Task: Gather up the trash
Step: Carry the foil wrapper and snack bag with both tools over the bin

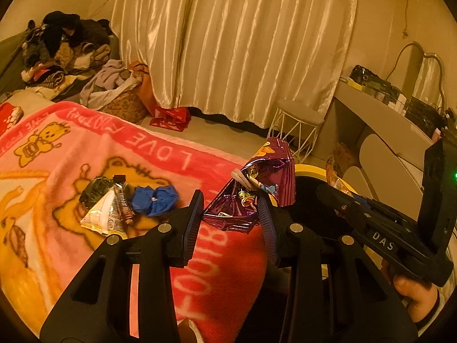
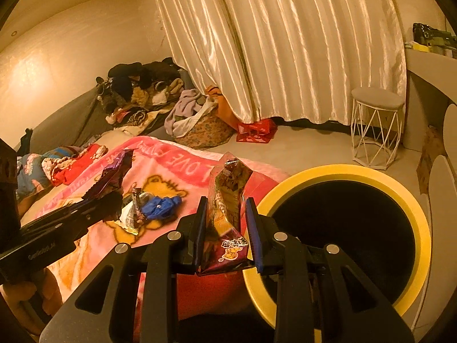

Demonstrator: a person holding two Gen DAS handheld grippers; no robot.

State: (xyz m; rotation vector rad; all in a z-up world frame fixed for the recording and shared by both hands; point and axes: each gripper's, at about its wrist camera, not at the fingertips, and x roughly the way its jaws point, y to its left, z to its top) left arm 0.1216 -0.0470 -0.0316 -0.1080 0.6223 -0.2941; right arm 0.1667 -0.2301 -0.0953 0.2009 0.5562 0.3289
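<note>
My left gripper is shut on a crumpled purple foil wrapper, held above the pink bear blanket near the bed's edge; the wrapper also shows in the right wrist view. My right gripper is shut on a red and orange snack bag, held just left of the yellow-rimmed bin. A small heap of wrappers and a crumpled blue piece lie on the blanket; the blue piece also shows in the right wrist view.
A white wire stool stands by the cream curtain. A red bag and a cloth basket sit on the floor. A clothes pile lies at the far left. A white desk is at right.
</note>
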